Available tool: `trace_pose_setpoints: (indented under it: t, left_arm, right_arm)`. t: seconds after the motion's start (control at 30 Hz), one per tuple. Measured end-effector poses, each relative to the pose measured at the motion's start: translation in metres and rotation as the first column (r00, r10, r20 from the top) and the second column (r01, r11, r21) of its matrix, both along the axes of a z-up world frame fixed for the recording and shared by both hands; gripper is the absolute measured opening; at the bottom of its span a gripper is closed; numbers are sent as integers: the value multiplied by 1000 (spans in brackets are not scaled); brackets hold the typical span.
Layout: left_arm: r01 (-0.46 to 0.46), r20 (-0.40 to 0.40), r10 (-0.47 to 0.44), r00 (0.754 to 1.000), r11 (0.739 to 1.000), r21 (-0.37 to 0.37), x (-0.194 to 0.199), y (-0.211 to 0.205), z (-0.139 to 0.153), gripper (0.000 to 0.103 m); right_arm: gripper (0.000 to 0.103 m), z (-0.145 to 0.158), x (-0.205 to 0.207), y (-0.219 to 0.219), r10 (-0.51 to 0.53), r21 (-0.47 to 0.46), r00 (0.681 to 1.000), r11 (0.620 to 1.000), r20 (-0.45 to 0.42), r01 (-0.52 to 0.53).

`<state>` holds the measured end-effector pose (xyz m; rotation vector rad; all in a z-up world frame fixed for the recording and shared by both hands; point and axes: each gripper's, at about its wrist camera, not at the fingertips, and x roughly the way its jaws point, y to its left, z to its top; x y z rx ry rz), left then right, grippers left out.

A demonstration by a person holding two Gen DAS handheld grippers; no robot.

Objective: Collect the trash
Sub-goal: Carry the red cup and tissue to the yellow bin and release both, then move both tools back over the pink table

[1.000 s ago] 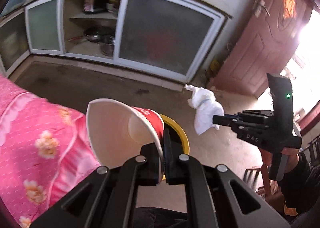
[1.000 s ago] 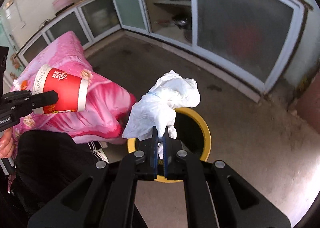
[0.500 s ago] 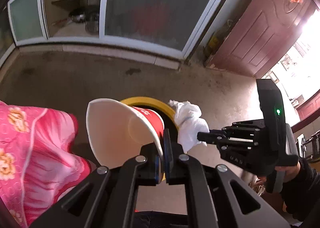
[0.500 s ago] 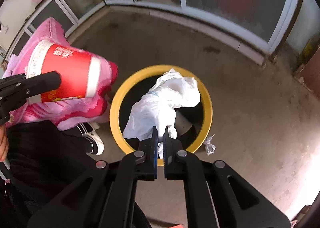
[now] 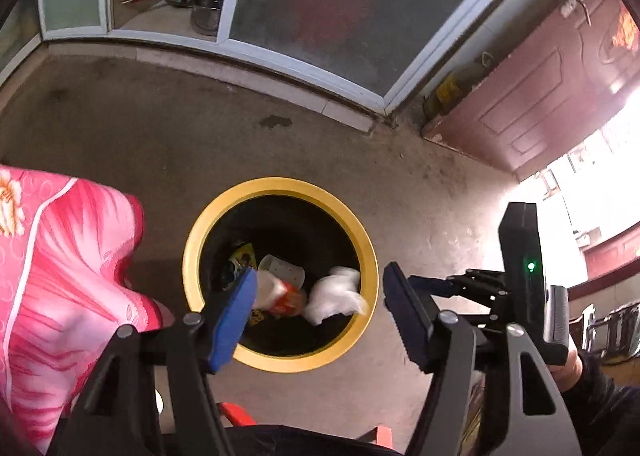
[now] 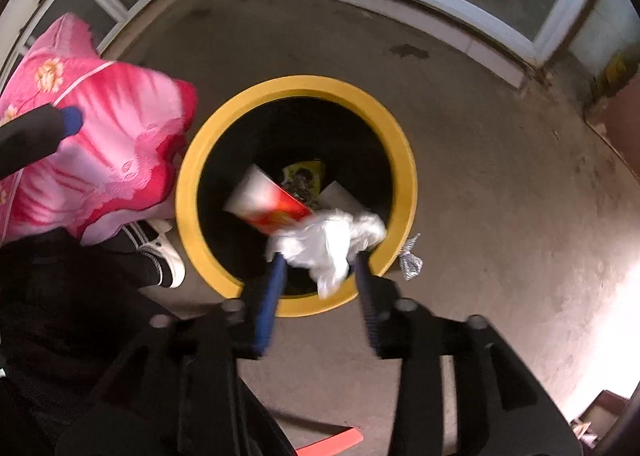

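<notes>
Over the yellow-rimmed bin (image 6: pixel 404 160): both hand-held grippers opening; left hand-held gripper (image 5: pixel 316 308) empty, red cup (image 6: pixel 266 204) dropping below it, long axis tilted; right hand-held gripper (image 6: pixel 320 280) releasing white wad (image 6: pixel 328 244), probably still brushing its fingers.

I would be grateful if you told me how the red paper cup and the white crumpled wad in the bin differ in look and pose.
The red paper cup is stiff, red outside and white inside, and lies tilted on its side; the white wad is soft, shapeless and plain white. The cup sits toward the middle of the bin; the wad lies near its rim. Both are inside the bin, gripped by neither gripper.
</notes>
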<state>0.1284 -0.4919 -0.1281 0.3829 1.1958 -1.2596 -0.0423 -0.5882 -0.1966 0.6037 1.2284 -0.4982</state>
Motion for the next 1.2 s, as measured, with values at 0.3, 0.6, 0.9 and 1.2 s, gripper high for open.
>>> trace_pose_setpoints:
  t: [0.3, 0.6, 0.9, 1.2]
  left_arm:
    - [-73, 15, 76, 997, 985, -154, 19, 70, 65, 63]
    - [-295, 179, 351, 919, 914, -277, 67, 261, 142, 69]
    - [-686, 267, 745, 611, 667, -292, 124, 474, 161, 86]
    - [-851, 309, 862, 402, 476, -222, 199, 587, 148, 88]
  right_arm:
    - [38, 70, -16, -3, -15, -157, 983, 987, 184, 45]
    - [49, 163, 58, 63, 284, -292, 885, 940, 370, -180]
    - [52, 205, 194, 188, 630, -421, 688, 768, 360, -483]
    - [55, 215, 339, 283, 799, -448, 506, 601, 324, -662]
